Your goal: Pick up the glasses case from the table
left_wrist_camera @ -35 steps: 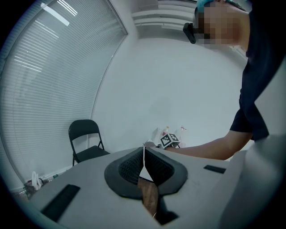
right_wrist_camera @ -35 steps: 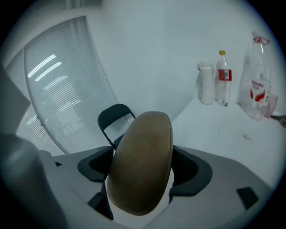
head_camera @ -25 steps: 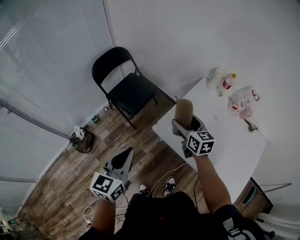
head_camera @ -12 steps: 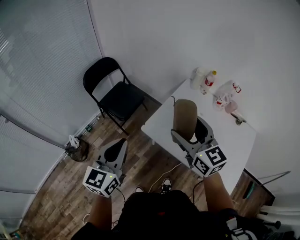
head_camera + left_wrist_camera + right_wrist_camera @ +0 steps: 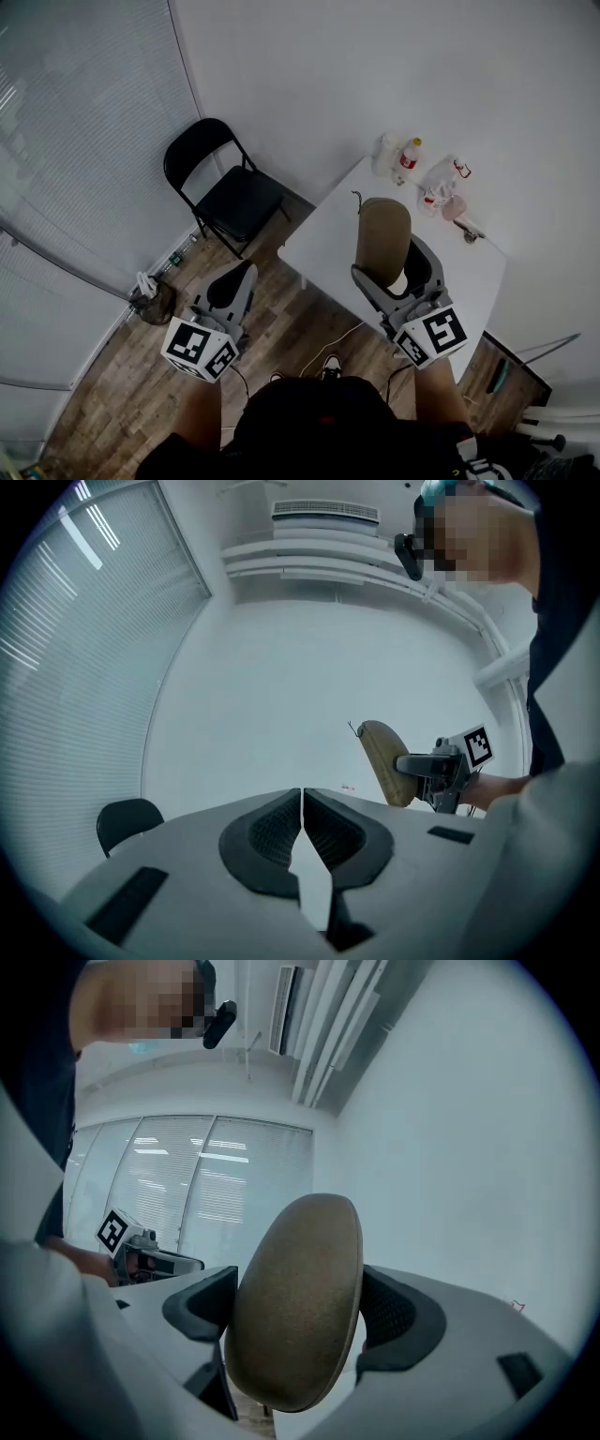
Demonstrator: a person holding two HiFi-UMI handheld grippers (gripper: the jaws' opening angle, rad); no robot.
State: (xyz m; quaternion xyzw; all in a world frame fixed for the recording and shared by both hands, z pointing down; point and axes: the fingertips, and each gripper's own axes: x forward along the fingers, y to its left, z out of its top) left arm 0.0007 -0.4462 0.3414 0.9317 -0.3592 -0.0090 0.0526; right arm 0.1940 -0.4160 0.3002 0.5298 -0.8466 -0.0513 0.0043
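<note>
The glasses case (image 5: 382,240) is a brown oval shell with a short cord at its far end. My right gripper (image 5: 394,267) is shut on it and holds it in the air above the white table (image 5: 328,242). In the right gripper view the glasses case (image 5: 298,1299) fills the gap between the jaws, tilted upright. From the left gripper view the glasses case (image 5: 385,761) shows at the right, clamped by the other gripper. My left gripper (image 5: 232,286) hangs over the wooden floor with nothing in it, and its pads (image 5: 302,829) press together.
At the table's far end stand a bottle with a red label (image 5: 406,155), a white container (image 5: 384,153) and some plastic-wrapped items (image 5: 442,194). A black folding chair (image 5: 225,192) stands left of the table by the blinds. Cables lie on the floor near my feet.
My right gripper has come back toward me and up with the case in it. The left gripper has shifted only slightly, and the view has drifted.
</note>
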